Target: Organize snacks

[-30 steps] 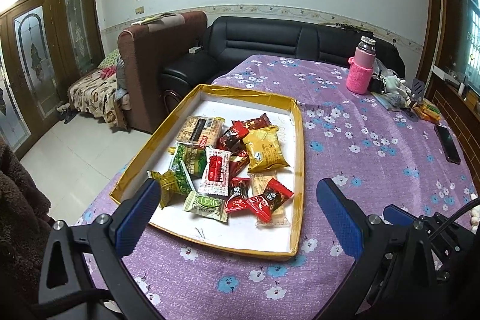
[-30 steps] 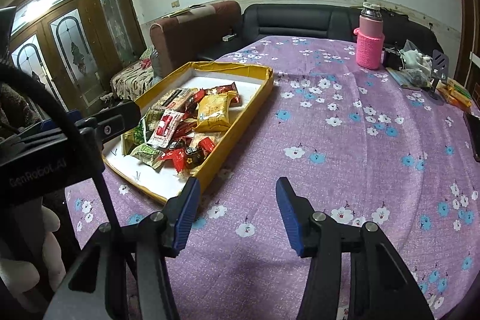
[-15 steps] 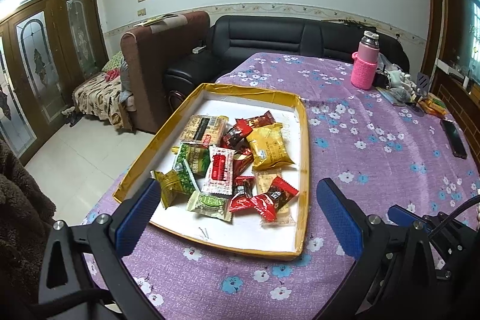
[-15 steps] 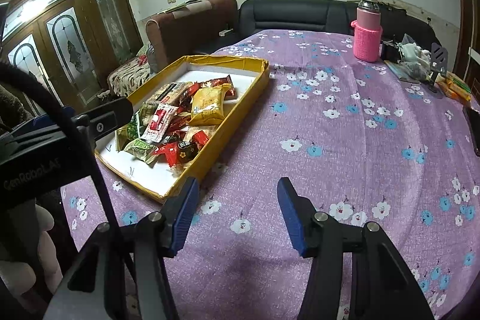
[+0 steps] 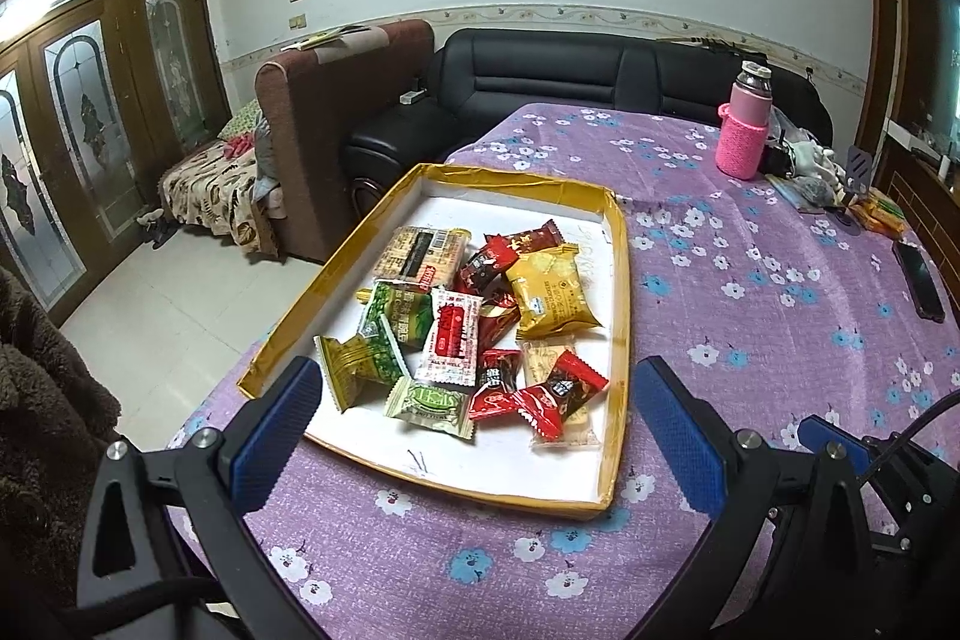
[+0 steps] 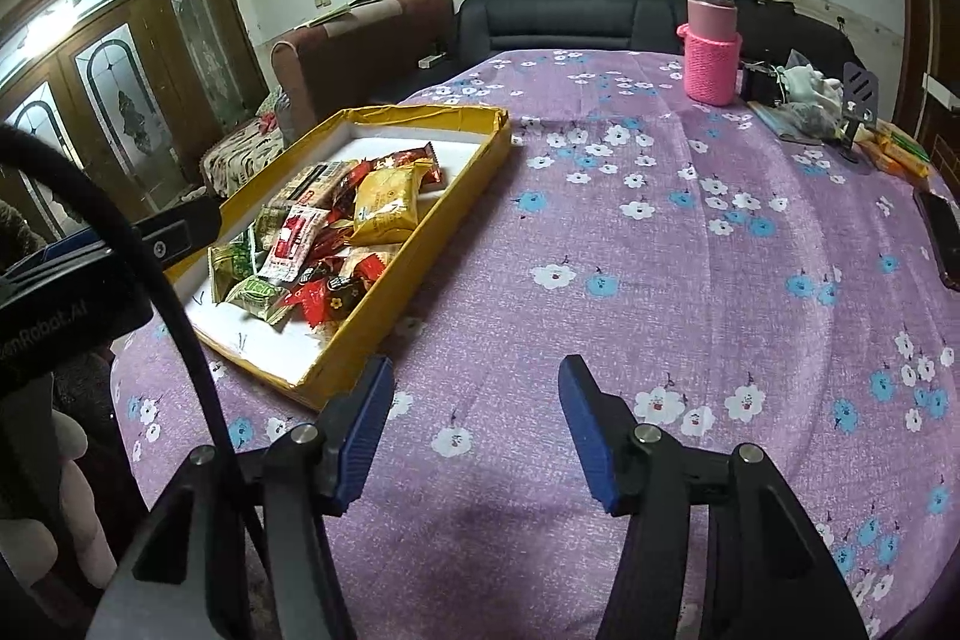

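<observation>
A shallow yellow-rimmed tray (image 5: pixel 621 292) with a white floor sits on the purple flowered tablecloth and holds a heap of wrapped snacks (image 5: pixel 480 328): a yellow packet (image 5: pixel 552 295), red candies, green packets, a white-and-red packet. My left gripper (image 5: pixel 480 430) is open and empty, hovering over the tray's near edge. The tray also shows in the right wrist view (image 6: pixel 414 244), to the left. My right gripper (image 6: pixel 474 424) is open and empty above bare tablecloth, right of the tray's near corner.
A pink bottle (image 5: pixel 744 124) in a knitted sleeve stands at the table's far side, with clutter (image 5: pixel 810 172) beside it. A black phone (image 5: pixel 918 280) lies near the right edge. Sofas stand beyond the table. The left gripper's body (image 6: pixel 72 292) fills the right view's left side.
Both grippers have drawn back and risen slightly, so the tray sits a little farther off in both views. Both stay open. The snacks have not moved.
</observation>
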`<state>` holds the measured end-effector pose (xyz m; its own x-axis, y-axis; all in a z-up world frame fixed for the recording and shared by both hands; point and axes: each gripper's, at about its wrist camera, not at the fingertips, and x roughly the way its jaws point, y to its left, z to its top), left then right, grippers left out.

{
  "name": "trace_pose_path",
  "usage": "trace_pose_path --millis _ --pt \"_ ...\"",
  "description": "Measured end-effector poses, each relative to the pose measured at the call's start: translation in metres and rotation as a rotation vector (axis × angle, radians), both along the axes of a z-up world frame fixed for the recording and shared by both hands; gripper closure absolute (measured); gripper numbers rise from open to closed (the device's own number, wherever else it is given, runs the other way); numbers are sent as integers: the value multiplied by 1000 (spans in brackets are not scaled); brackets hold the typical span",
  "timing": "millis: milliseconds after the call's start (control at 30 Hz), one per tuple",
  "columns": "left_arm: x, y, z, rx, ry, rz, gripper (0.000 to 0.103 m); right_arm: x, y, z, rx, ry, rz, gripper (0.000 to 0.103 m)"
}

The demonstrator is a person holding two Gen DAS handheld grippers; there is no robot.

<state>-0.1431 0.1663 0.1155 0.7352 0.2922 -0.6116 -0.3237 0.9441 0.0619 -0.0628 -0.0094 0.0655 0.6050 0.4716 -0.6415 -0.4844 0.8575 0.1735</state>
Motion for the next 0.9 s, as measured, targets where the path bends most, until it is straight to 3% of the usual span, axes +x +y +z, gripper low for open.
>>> trace_pose_path --millis 900 --pt "14 2 -18 -19 58 6 0 8 -1 -11 0 30 1 45"
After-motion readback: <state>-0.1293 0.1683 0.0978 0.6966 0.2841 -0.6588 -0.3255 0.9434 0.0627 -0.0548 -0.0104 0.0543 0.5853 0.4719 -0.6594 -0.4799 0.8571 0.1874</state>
